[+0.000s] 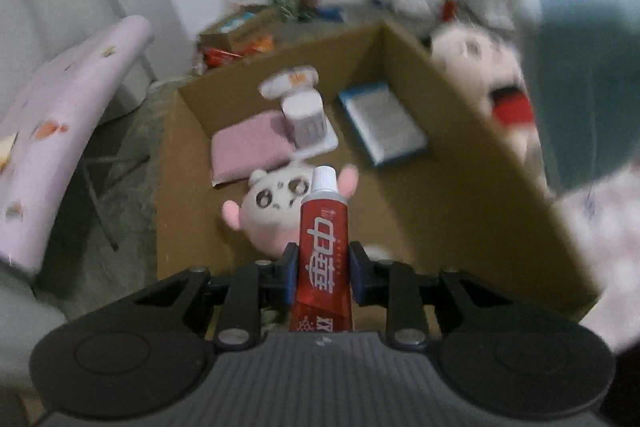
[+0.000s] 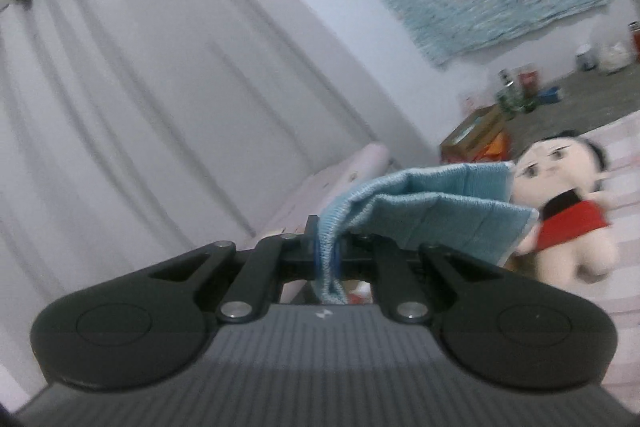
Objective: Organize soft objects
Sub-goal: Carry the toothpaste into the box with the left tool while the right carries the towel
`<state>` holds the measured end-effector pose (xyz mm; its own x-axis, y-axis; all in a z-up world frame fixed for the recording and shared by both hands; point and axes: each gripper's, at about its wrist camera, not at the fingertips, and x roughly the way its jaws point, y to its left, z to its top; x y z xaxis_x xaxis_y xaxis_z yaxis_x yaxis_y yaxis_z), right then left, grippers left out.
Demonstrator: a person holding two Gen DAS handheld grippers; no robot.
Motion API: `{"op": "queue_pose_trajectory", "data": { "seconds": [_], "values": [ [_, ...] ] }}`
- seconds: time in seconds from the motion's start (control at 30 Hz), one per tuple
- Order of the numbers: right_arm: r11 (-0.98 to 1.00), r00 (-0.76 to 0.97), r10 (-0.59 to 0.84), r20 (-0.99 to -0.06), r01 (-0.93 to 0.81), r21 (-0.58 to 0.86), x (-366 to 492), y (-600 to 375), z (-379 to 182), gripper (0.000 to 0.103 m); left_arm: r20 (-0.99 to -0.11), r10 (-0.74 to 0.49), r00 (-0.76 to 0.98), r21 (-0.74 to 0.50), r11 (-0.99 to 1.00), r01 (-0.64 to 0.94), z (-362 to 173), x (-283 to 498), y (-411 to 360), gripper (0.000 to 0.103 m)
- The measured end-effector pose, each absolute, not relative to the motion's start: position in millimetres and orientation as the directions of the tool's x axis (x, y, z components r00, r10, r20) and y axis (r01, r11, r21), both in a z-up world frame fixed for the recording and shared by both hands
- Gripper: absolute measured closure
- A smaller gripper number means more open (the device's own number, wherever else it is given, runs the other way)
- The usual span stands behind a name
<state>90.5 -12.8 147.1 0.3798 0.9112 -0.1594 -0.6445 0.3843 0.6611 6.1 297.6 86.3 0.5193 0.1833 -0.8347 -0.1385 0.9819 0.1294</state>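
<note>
From the left wrist, the left gripper (image 1: pixel 323 273) clamps its fingers on a red toothpaste tube (image 1: pixel 323 247) above an open cardboard box (image 1: pixel 460 155) holding a pink-eared plush (image 1: pixel 272 203) and what looks like a pink pad (image 1: pixel 250 147). From the right wrist, the right gripper (image 2: pixel 327 255) pinches a blue cloth (image 2: pixel 432 211), a doll (image 2: pixel 568 195) lying just behind it.
</note>
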Motion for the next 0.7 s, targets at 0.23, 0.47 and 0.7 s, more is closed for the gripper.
{"op": "queue_pose_trajectory", "data": {
  "seconds": [0.23, 0.47, 0.7],
  "values": [
    [0.415, 0.323, 0.909, -0.264, -0.634, 0.653, 92.4, 51.7, 137.1, 0.098, -0.893, 0.091, 0.441, 0.285, 0.872, 0.398, 47.2, 19.8, 299.8, 0.076],
    [0.495, 0.329, 0.869, -0.370, -0.597, 0.631, 93.4, 106.0, 112.9, 0.098, -0.986, -0.060, 0.154, 0.081, 0.639, 0.765, 12.4, 23.1, 279.1, 0.075],
    [0.578, 0.369, 0.814, -0.448, -0.582, 0.572, 97.5, 147.8, 76.9, 0.098, -0.985, -0.135, 0.111, -0.006, 0.663, 0.749, 7.1, 38.0, 289.7, 0.050]
  ]
}}
